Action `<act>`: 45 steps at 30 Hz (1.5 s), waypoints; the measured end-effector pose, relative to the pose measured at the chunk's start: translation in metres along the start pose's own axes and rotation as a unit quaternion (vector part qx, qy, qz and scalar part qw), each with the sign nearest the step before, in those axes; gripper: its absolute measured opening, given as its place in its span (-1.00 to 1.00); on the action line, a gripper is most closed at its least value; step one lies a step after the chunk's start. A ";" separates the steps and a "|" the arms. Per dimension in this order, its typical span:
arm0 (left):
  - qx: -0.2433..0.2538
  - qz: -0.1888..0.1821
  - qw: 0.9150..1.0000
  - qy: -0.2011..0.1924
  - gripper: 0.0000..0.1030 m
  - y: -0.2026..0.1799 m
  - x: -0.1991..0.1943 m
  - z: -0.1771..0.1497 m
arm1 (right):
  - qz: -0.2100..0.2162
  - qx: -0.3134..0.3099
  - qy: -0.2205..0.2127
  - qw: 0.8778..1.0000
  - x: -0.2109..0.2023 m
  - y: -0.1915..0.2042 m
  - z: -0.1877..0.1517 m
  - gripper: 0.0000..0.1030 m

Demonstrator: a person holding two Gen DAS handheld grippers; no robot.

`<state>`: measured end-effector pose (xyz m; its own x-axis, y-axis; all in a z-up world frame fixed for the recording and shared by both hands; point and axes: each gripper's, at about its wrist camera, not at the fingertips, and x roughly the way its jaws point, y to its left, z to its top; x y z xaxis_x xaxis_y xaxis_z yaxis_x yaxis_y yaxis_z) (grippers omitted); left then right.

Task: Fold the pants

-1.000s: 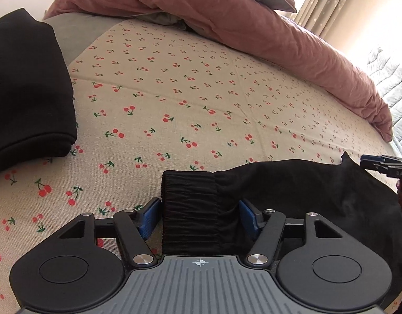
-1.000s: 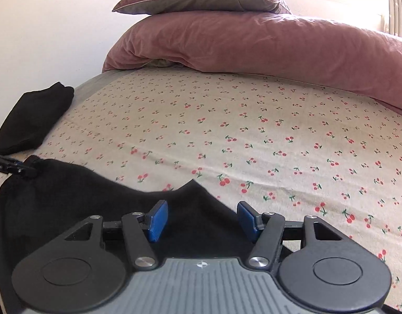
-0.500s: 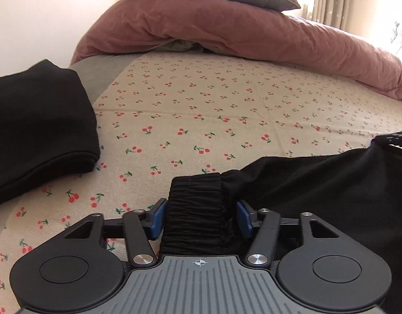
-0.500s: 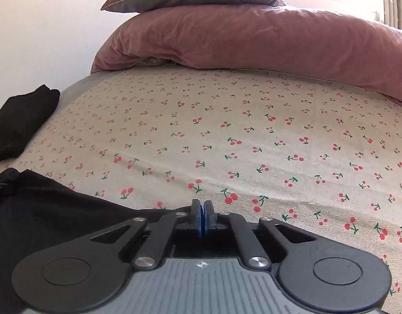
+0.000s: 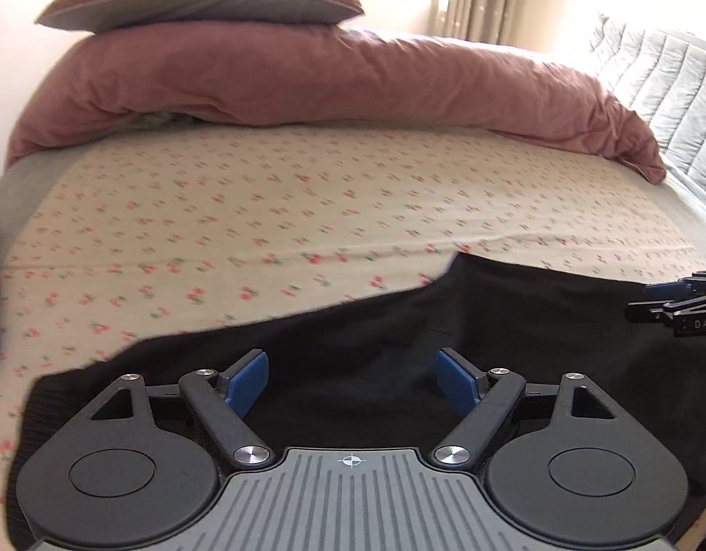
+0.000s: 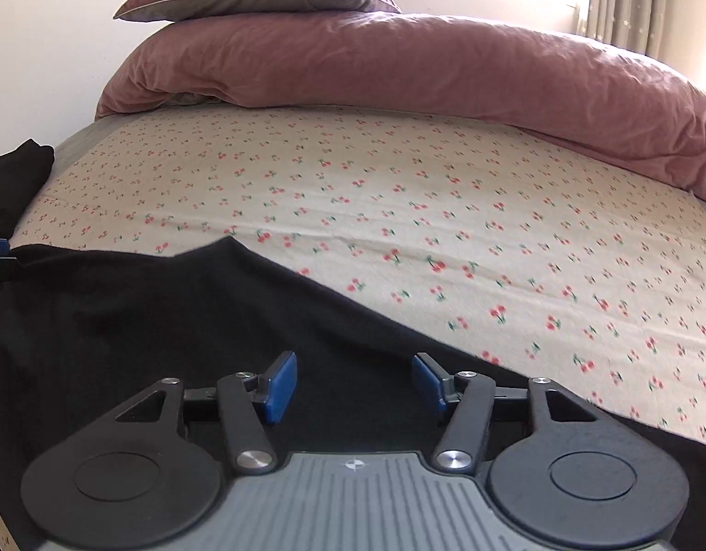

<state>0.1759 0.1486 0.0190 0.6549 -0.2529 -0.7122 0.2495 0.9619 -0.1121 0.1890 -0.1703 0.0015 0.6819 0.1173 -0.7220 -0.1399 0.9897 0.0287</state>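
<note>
One pair of black soft-knit pants [image 5: 513, 321], spread flat on the near edge of one cherry-print cotton sheet [image 6: 399, 193]; one rose quilted duvet [image 6: 399, 69]; one pillow [image 5: 206, 0]. Left gripper [image 5: 351, 379] and right gripper [image 6: 354, 383]: jaws just opened, nothing gripped, cloth beneath

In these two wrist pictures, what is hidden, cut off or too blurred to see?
- Black fabric pants: near part hidden under left gripper and right gripper bodies.
- Second black folded cloth: cut by the left edge, both views.
- Cherry-print bed sheet: left view motion-blurred.
</note>
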 end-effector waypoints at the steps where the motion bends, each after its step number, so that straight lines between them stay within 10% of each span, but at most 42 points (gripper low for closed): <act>1: -0.003 -0.011 1.000 0.013 0.59 -0.014 0.012 -0.002 | -0.003 0.005 0.005 1.000 -0.002 -0.003 -0.008 0.16; 17: 0.083 0.013 0.996 -0.027 0.60 -0.058 0.049 -0.048 | -0.090 0.098 0.004 0.991 -0.056 -0.144 -0.110 0.17; 31: 0.079 -0.010 0.996 -0.030 0.60 -0.087 0.035 -0.041 | -0.293 0.199 0.001 0.935 -0.115 -0.247 -0.162 0.36; 45: 0.036 -0.053 0.998 -0.021 0.62 -0.087 0.027 -0.042 | -0.230 0.217 -0.010 0.949 -0.147 -0.251 -0.167 0.67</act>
<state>0.1418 0.0624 -0.0195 0.6504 -0.3588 -0.6695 0.3684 0.9198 -0.1351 0.0043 -0.4491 -0.0148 0.6129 -0.3370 -0.7147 0.4809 0.8768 -0.0011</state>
